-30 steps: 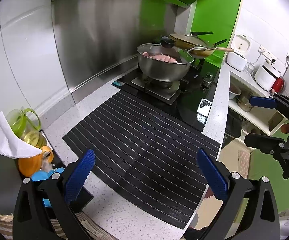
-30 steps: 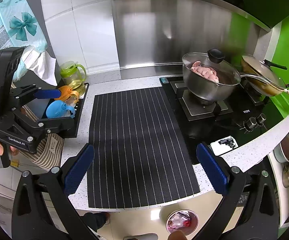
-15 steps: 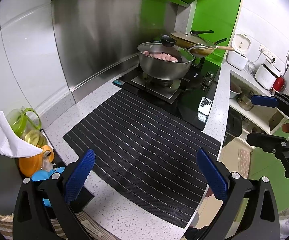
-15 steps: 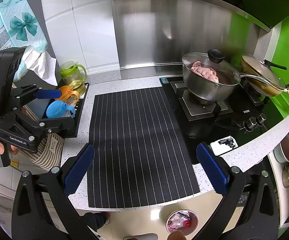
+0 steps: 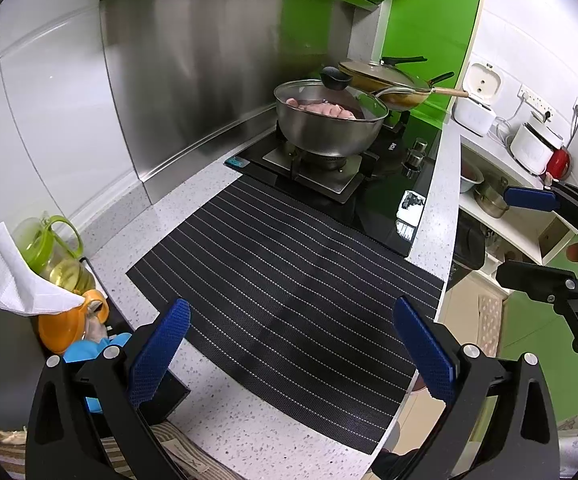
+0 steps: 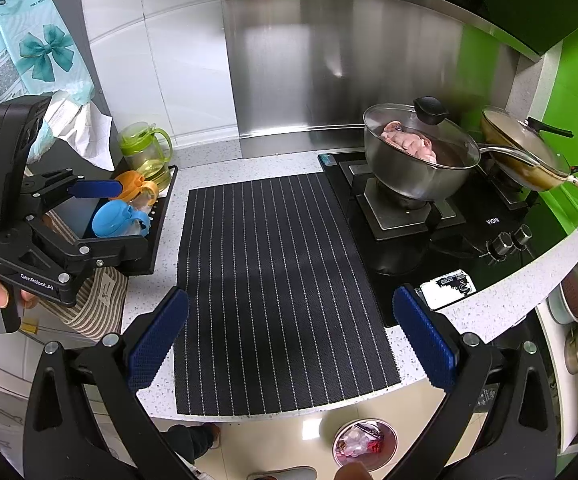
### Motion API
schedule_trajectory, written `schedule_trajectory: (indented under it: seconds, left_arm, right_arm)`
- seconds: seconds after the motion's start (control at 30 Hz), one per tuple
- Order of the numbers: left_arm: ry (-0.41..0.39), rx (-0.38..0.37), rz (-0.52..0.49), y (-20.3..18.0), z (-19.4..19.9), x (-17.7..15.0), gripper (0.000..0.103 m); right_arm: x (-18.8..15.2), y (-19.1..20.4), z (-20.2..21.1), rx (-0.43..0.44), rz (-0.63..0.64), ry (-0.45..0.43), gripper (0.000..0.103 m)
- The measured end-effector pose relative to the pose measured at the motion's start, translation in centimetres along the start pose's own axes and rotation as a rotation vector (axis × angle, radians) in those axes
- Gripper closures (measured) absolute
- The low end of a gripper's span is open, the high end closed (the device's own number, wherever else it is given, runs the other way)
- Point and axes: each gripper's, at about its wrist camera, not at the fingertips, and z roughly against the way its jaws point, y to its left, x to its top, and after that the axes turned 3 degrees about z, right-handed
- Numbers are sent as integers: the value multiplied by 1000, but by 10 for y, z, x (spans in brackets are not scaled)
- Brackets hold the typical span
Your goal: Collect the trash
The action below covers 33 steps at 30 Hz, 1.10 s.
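Note:
On the floor below the counter edge stands a small round bin (image 6: pixel 365 446) with crumpled trash in it, seen only in the right wrist view. A black-and-white packet or label (image 6: pixel 448 283) (image 5: pixel 409 212) lies at the front corner of the black hob; I cannot tell which it is. My right gripper (image 6: pixel 289 340) hovers open over the near end of the striped mat, nothing between its blue pads. My left gripper (image 5: pixel 289 344) is open too, over the mat's left part. Each shows in the other's view: left gripper (image 6: pixel 109 218), right gripper (image 5: pixel 529 240).
A black striped mat (image 6: pixel 273 280) covers the speckled counter (image 5: pixel 161 224). A lidded steel pot (image 6: pixel 417 160) and a frying pan (image 6: pixel 525 156) sit on the hob. A dish rack (image 6: pixel 161 216) with cups and a green jug (image 6: pixel 145 152) is at left. Shelves with appliances (image 5: pixel 533 148) stand right.
Almost nothing has changed. Both grippers stay open and hold their places, with only a slight drift of the views.

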Motion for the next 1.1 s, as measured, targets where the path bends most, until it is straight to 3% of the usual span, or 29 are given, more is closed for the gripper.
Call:
schedule_trajectory:
  seconds: [1.1]
  left_arm:
    - [7,2,-9,2,-3,0,6]
  right_arm:
    - [0,2,0,4,-1,0,3]
